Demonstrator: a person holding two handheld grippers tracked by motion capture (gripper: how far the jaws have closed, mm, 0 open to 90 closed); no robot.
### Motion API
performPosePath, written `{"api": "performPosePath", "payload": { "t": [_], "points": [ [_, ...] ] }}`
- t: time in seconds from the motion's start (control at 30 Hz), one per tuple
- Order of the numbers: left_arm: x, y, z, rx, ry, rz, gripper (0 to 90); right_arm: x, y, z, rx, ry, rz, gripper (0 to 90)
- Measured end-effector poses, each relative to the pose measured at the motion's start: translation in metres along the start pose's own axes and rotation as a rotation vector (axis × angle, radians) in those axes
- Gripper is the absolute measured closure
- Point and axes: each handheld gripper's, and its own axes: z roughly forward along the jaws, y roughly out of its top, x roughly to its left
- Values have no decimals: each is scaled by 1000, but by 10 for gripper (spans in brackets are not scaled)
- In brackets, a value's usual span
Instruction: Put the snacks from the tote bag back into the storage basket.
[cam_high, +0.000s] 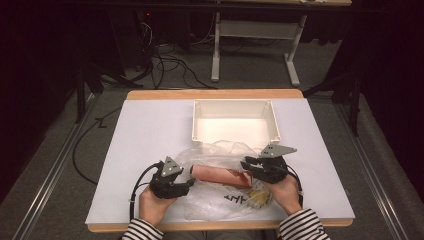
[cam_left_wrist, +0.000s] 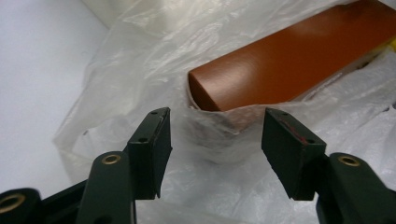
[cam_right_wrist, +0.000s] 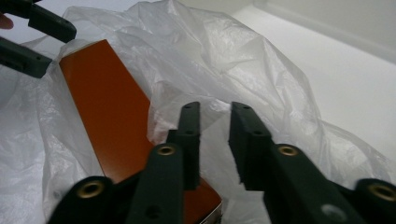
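Observation:
An orange-brown box lies partly inside a clear plastic bag near the table's front edge. My left gripper is at the box's left end. In the left gripper view it stands open, its jaws wide on either side of the bag's rim, with the box end just beyond. My right gripper hovers over the box's right end. Its jaws show a narrow gap, with crumpled bag film behind them and the box below to the left. The left gripper shows far off.
A white rectangular tray stands at the back middle of the white table. Something yellow lies inside the bag at its right. Black print marks the bag's front. Striped sleeves come in from the bottom edge.

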Motion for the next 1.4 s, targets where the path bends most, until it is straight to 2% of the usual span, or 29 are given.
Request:
{"api": "performPosePath", "payload": {
  "t": [0.1, 0.13, 0.17, 0.2, 0.43, 0.5, 0.57, 0.8, 0.83, 0.87, 0.93, 1.03, 1.07, 1.1, 1.13, 1.17, 1.2, 1.23, 1.27, 1.33, 1.4],
  "points": [
    [-4, 0, 3, 3, 6, 12, 461, -6, 0, 3, 3, -8, 15, 889],
    [-4, 0, 4, 2, 7, 15, 518, -8, 0, 4, 2, -14, 19, 900],
    [-5, 0, 4, 1, 6, 18, 555, -13, -1, 6, 10, -32, 25, 900],
    [-6, 0, 5, 1, 7, 23, 555, -13, -1, 6, 10, -32, 25, 900],
    [-8, -3, 0, 9, 27, 55, 845, -25, -6, 14, 44, -78, 59, 900],
    [-10, -4, -2, 18, 21, 65, 892, -27, -7, 16, 51, -89, 62, 900],
    [-12, -7, -4, 32, 13, 69, 900, -30, -9, 18, 61, -101, 70, 900],
    [-18, -26, 3, 128, 24, 97, 900, -40, -15, 23, 96, -141, 86, 900],
    [-18, -32, 8, 167, 32, 107, 900, -42, -15, 23, 102, -151, 90, 900],
    [-18, -32, 8, 167, 32, 107, 900, -42, -15, 23, 102, -151, 90, 900],
    [-16, -33, 9, 154, 23, 92, 900, -45, -17, 24, 107, -161, 99, 900],
    [-17, -31, 9, 150, 28, 97, 887, -50, -22, 28, 131, -165, 114, 897],
    [-17, -30, 8, 134, 24, 91, 847, -51, -23, 28, 132, -160, 129, 846],
    [-16, -29, 4, 106, 27, 79, 771, -48, -23, 23, 115, -157, 137, 759],
    [-16, -29, 4, 106, 27, 79, 742, -48, -23, 23, 115, -157, 137, 759],
    [-16, -28, 1, 88, 27, 70, 742, -45, -22, 18, 97, -152, 135, 720],
    [-15, -25, -4, 62, 25, 58, 694, -38, -19, 6, 55, -148, 122, 652],
    [-15, -25, -4, 62, 25, 58, 662, -38, -19, 6, 55, -148, 122, 652],
    [-15, -24, -7, 50, 26, 53, 634, -32, -17, -7, 15, -135, 117, 617],
    [-15, -21, -11, 33, 26, 48, 610, -29, -15, -13, 1, -130, 113, 609],
    [-14, -17, -16, 8, 29, 43, 548, -19, -14, -27, -23, -116, 85, 588]
  ]
}}
